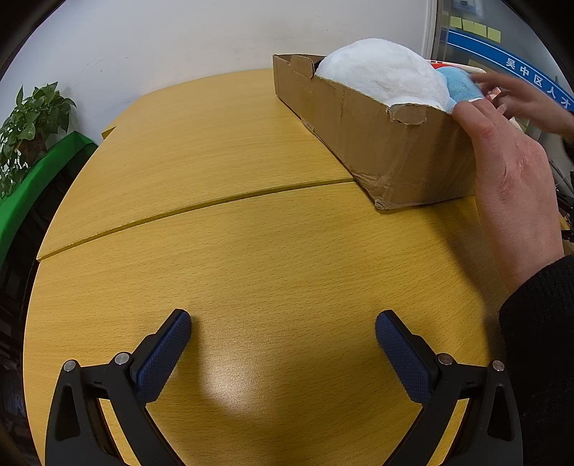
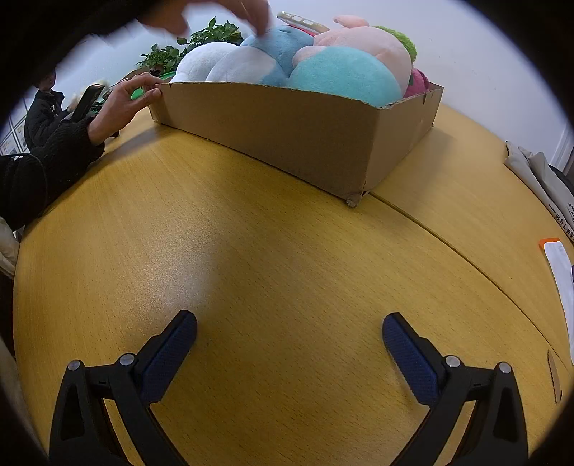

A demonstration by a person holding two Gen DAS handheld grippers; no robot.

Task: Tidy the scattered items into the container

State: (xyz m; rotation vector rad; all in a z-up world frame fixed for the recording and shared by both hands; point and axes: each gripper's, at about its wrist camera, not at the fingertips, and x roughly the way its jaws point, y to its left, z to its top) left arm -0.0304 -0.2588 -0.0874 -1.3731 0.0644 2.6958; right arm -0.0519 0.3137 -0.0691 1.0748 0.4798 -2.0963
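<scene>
A shallow cardboard box [image 1: 376,143] stands on the wooden table [image 1: 233,251], also in the right wrist view [image 2: 287,132]. It is piled with plush toys: a white one [image 1: 384,70], a blue one [image 2: 283,46], a teal one [image 2: 344,75], a pink one [image 2: 366,44]. A bare hand [image 1: 509,179] grips the box's near corner, and another hand [image 2: 229,10] touches the toys from above. My left gripper [image 1: 283,322] is open and empty over bare table. My right gripper [image 2: 288,326] is open and empty too.
A potted plant [image 1: 32,118] stands on a green ledge at far left. A seam [image 1: 201,208] runs across the table. A white and orange item [image 2: 559,265] and folded cloth [image 2: 538,172] lie at the right edge. A seated person [image 2: 43,111] is at back left.
</scene>
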